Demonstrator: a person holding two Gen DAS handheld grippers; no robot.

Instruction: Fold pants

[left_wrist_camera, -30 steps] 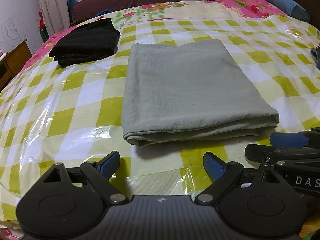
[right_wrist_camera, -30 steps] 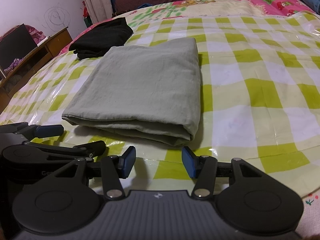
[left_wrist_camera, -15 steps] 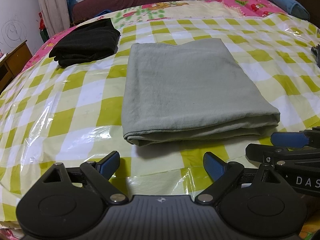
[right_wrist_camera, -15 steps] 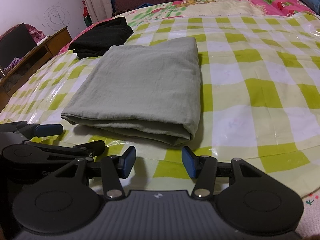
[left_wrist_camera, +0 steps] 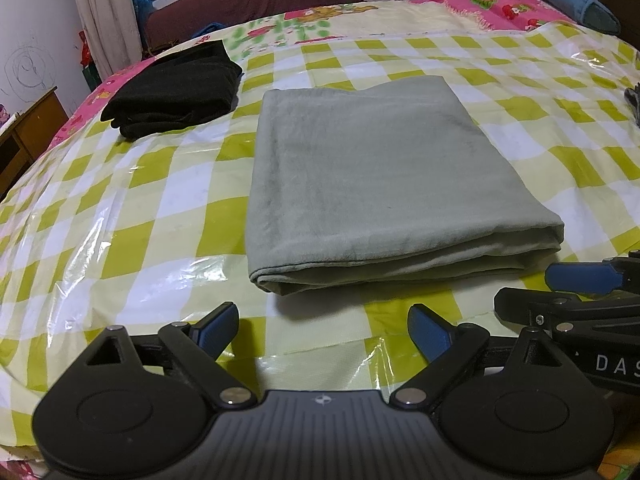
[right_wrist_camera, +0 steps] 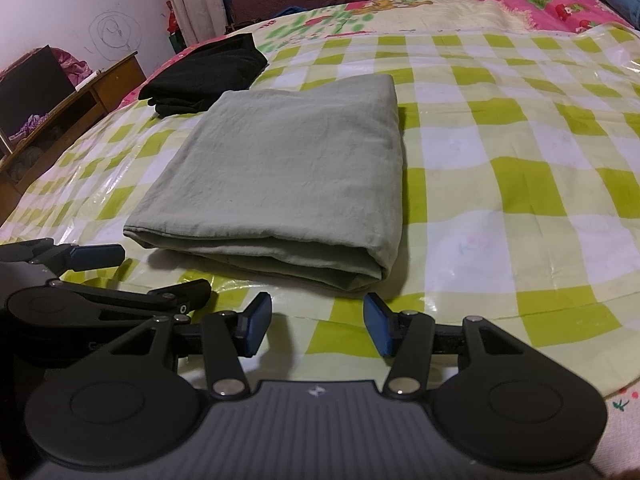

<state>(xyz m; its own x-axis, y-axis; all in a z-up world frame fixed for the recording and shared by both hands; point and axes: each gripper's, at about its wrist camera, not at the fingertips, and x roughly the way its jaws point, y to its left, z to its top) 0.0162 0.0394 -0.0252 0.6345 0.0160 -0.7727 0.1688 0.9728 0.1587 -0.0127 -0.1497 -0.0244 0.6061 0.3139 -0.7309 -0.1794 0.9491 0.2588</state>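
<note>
The grey-green pants (left_wrist_camera: pixel 376 176) lie folded into a flat rectangle on the green-and-white checked plastic sheet (left_wrist_camera: pixel 132 248) over the bed; they also show in the right wrist view (right_wrist_camera: pixel 292 176). My left gripper (left_wrist_camera: pixel 322 330) is open and empty, just short of the folded near edge. My right gripper (right_wrist_camera: pixel 316 326) is open and empty, just short of the near right corner of the pants. Each gripper shows at the edge of the other's view.
A folded black garment (left_wrist_camera: pixel 176 88) lies at the far left of the sheet, also in the right wrist view (right_wrist_camera: pixel 208 76). Pink bedding (left_wrist_camera: pixel 508 4) and a blue pillow (left_wrist_camera: pixel 568 4) lie at the back right. A wooden shelf (right_wrist_camera: pixel 60 120) stands left of the bed.
</note>
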